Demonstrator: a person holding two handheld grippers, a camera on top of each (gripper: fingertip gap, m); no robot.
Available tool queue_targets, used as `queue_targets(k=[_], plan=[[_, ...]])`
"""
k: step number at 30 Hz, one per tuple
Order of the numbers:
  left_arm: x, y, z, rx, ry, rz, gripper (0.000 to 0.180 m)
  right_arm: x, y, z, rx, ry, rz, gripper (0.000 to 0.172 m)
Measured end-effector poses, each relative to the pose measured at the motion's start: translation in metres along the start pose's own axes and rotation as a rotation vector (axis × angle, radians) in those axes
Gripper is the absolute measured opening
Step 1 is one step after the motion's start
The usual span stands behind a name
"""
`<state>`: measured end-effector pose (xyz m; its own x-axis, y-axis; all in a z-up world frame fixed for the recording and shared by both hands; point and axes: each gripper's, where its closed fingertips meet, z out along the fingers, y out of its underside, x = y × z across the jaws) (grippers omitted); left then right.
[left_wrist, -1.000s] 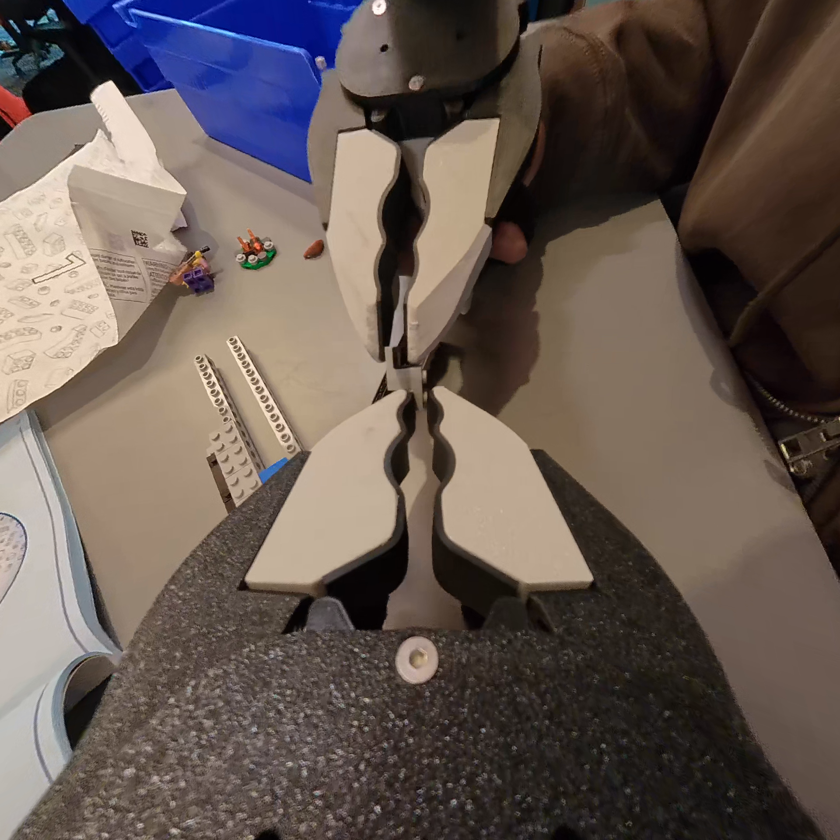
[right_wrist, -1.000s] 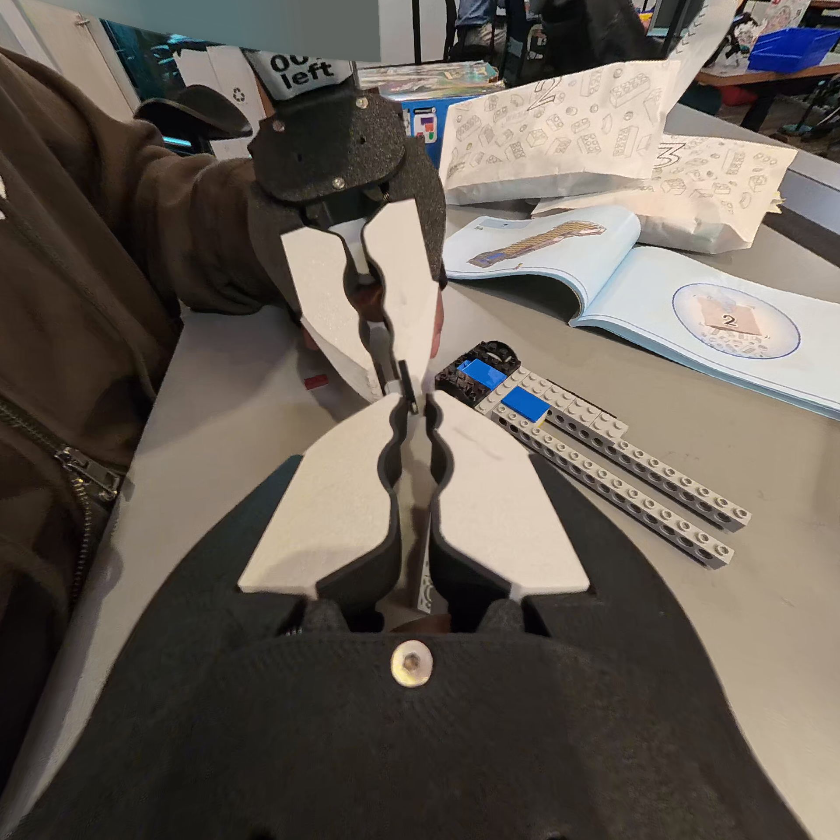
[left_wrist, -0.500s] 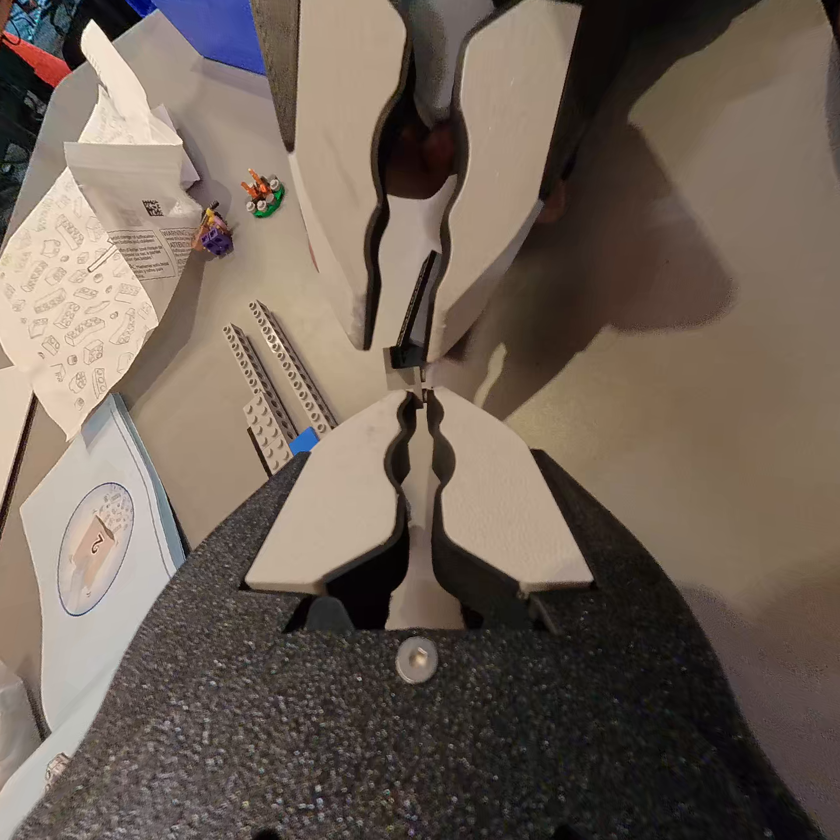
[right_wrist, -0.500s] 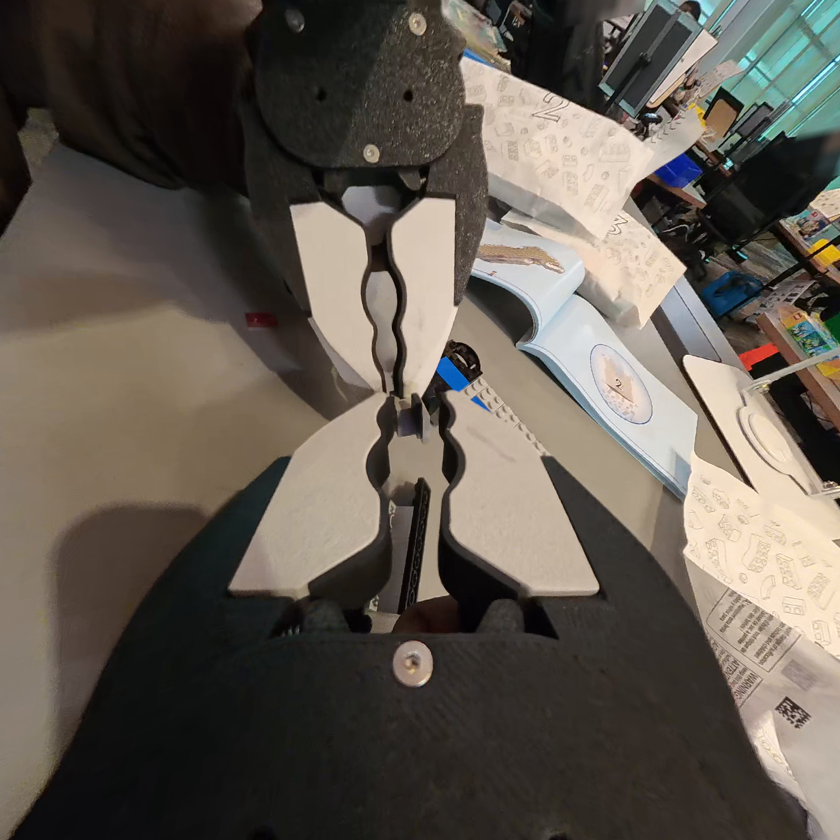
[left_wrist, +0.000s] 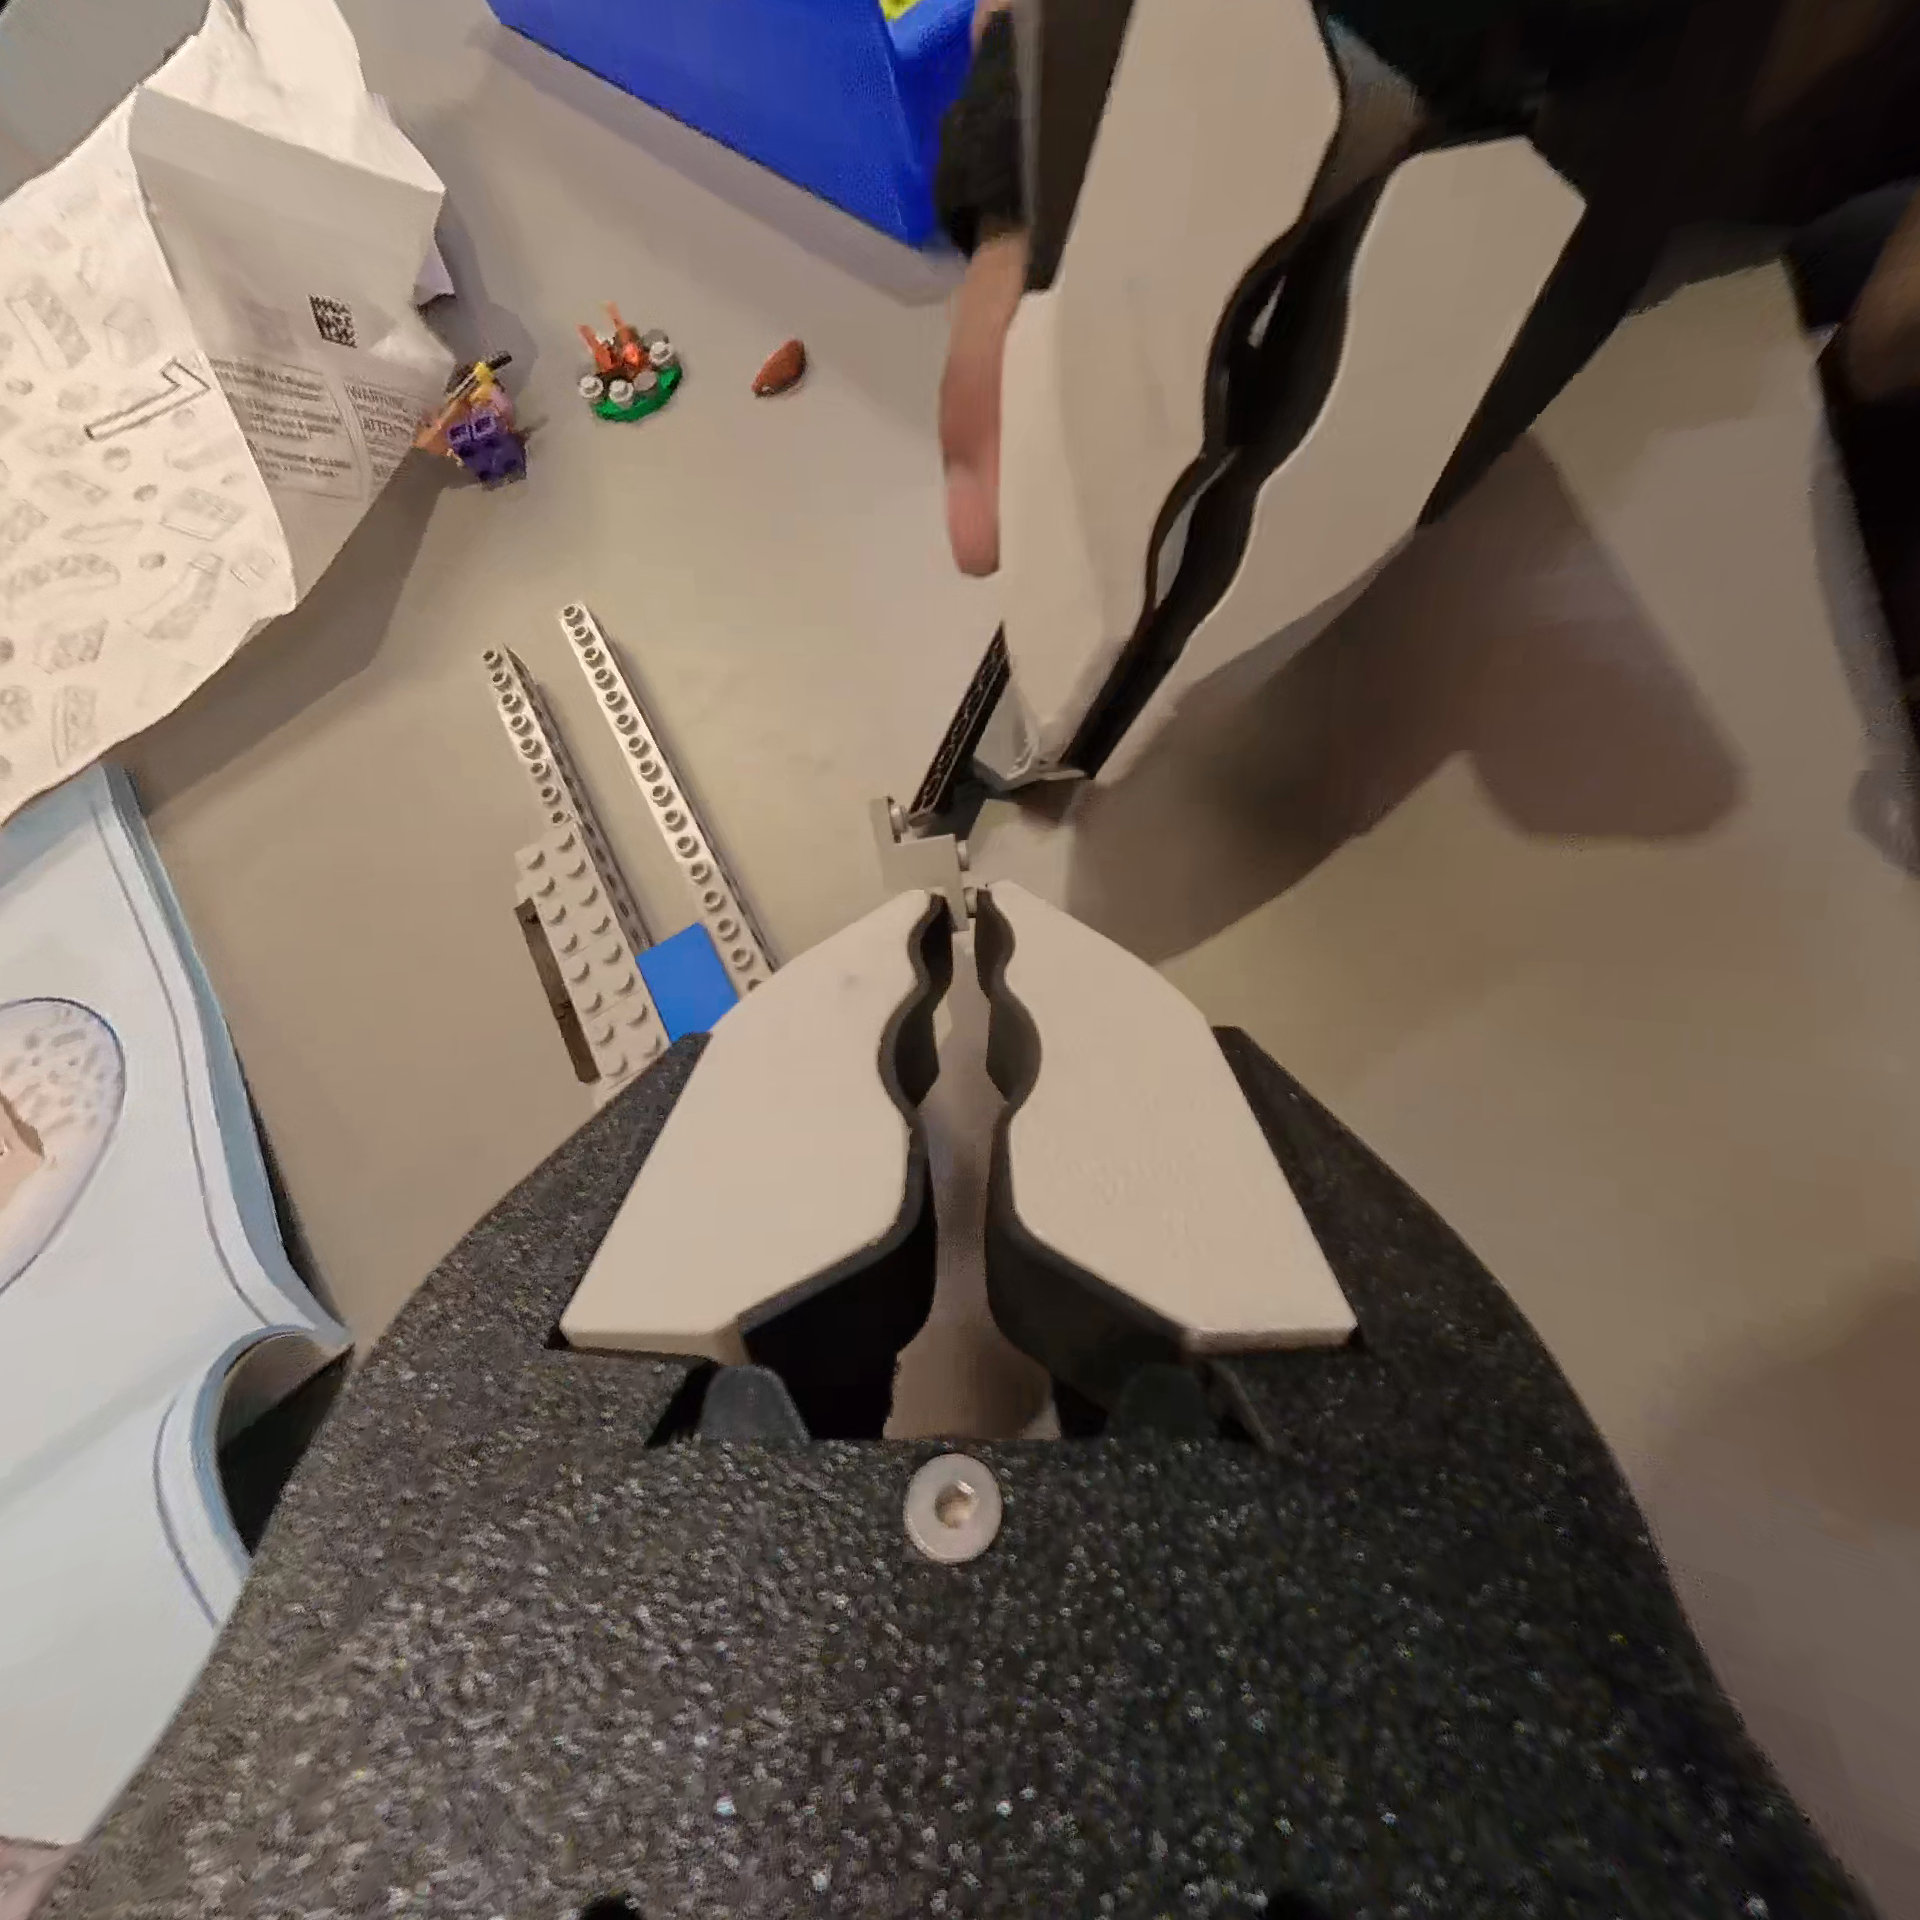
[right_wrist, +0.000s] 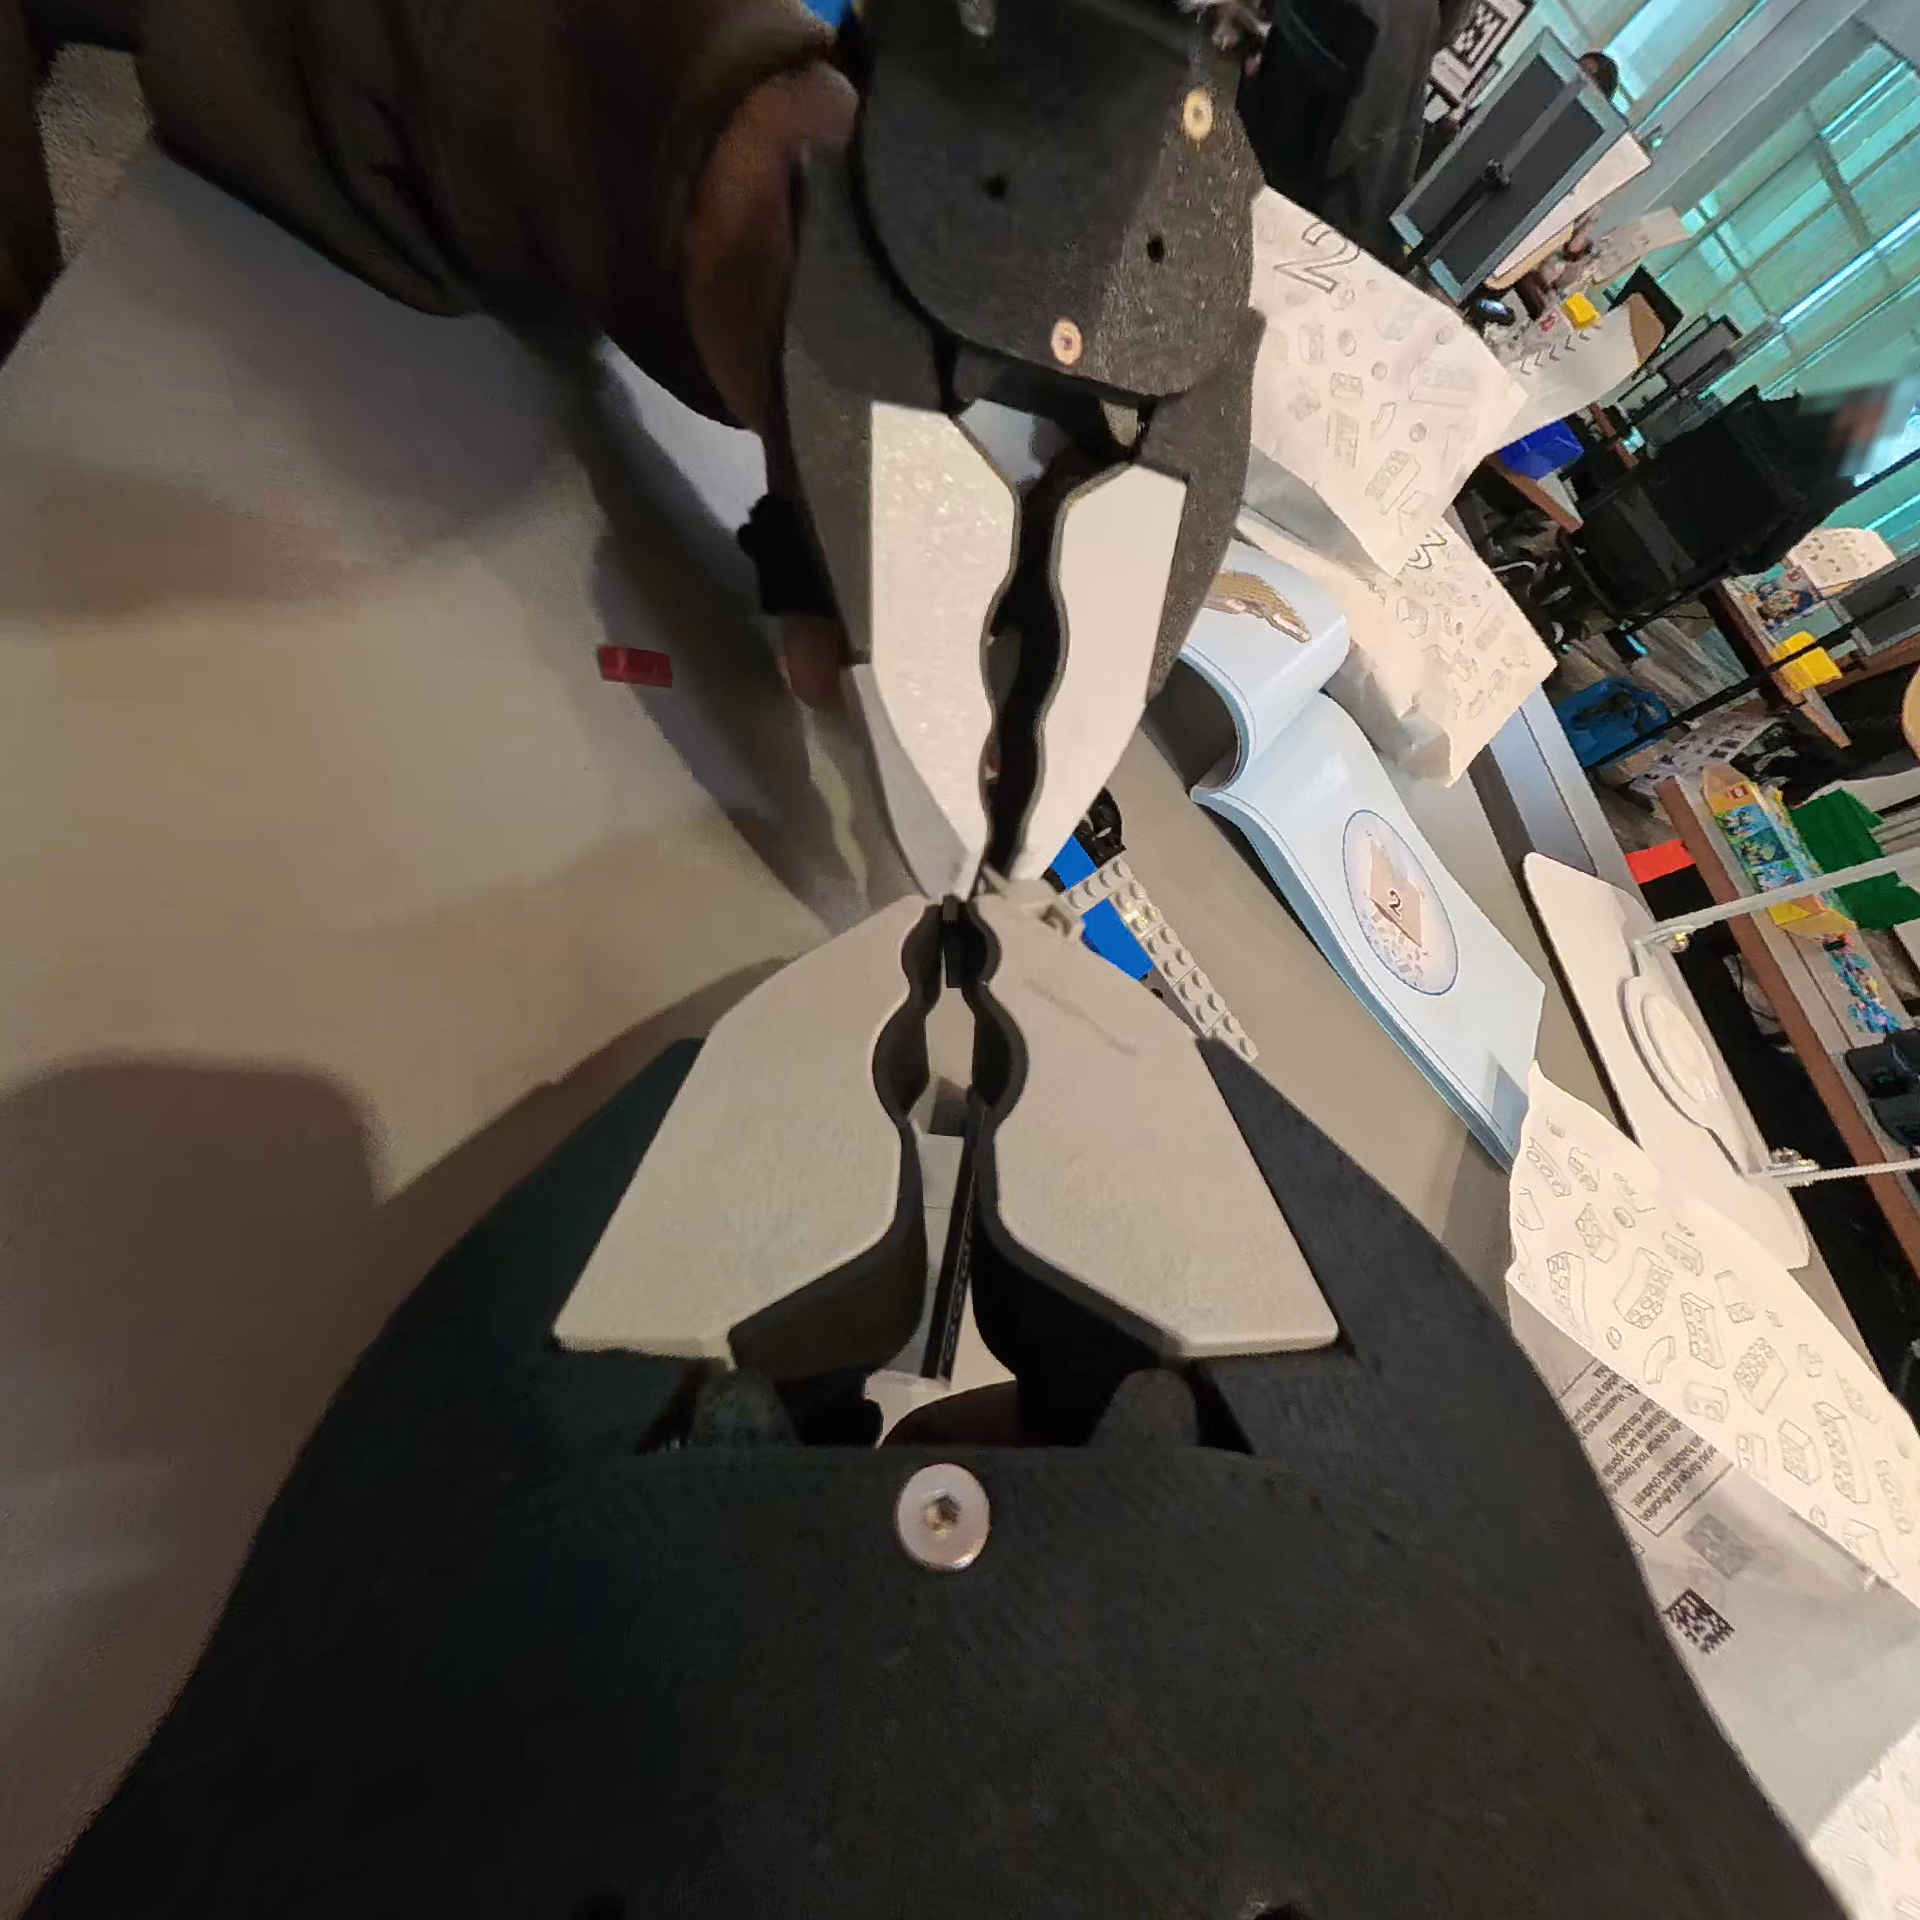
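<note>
Left gripper (left_wrist: 961, 906): jaws nearly together, tips pinching a small light-grey bracket piece (left_wrist: 920, 854) with side studs; most of the piece sticks out beyond the tips.

Right gripper (right_wrist: 954, 920): jaws pressed together on a long, thin black plate (right_wrist: 961, 1236) held on edge, running back down the channel between the fingers. From the left wrist camera the same plate (left_wrist: 966, 717) projects past the right gripper's tips toward the grey bracket.

Contact point: the plate's end meets the bracket's upper studded corner; whether the studs are seated I cannot tell. Both tools are held above the grey tabletop (left_wrist: 1455, 1039), tip to tip.

Nearby on the table: two long grey studded beams (left_wrist: 644, 769) side by side, a grey plate stack with a blue tile (left_wrist: 686, 987) at their near end, an open pale-blue instruction booklet (right_wrist: 1392, 914), printed paper bags (left_wrist: 135, 416), a blue bin (left_wrist: 748, 83), a small purple build (left_wrist: 483, 426), a green round piece with orange bits (left_wrist: 629, 379), a brown piece (left_wrist: 779, 369) and a small red piece (right_wrist: 634, 665).

Doing it well (judgement): both grips are narrow, so a push off the stud axis would likely twist the bracket between the left tips. Keep the plate square to the studs, press straight and slowly, and let the left tool brace, not shove.

Risk (judgement): the right view is blurred, suggesting motion; steady it before pressing.
</note>
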<state>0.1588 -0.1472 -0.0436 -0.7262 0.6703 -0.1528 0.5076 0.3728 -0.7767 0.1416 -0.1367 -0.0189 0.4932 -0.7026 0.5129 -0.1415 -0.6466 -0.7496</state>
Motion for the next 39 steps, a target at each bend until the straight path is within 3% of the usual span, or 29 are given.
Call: queue_targets(k=[6, 12, 14, 16, 22, 28, 31, 39], plan=[[0.000, -0.006, -0.003, 0.052, 0.030, -0.044, 0.004, 0.032, 0.014, -0.032, -0.051, 0.213, 0.056, 0.003], [0.004, -0.015, -0.007, 0.090, 0.049, -0.063, 0.004, 0.110, 0.073, -0.173, -0.200, 0.793, 0.242, 0.003], [0.005, -0.019, -0.008, 0.111, 0.061, -0.083, 0.004, 0.120, 0.102, -0.209, -0.281, 0.905, 0.345, 0.010], [0.005, -0.022, -0.009, 0.133, 0.072, -0.108, 0.004, 0.119, 0.110, -0.224, -0.309, 0.938, 0.379, 0.016], [0.009, -0.033, -0.013, 0.209, 0.141, -0.187, 0.004, 0.099, 0.088, -0.187, -0.269, 0.822, 0.359, 0.022], [0.026, -0.049, -0.019, 0.328, 0.346, -0.329, 0.004, 0.041, 0.024, -0.085, -0.027, 0.435, 0.243, 0.029], [0.033, -0.053, -0.023, 0.359, 0.435, -0.384, 0.004, 0.013, -0.003, -0.047, 0.099, 0.224, 0.261, 0.041], [0.048, -0.054, -0.027, 0.362, 0.582, -0.456, 0.004, 0.000, -0.029, -0.020, 0.168, 0.102, 0.262, 0.034]])
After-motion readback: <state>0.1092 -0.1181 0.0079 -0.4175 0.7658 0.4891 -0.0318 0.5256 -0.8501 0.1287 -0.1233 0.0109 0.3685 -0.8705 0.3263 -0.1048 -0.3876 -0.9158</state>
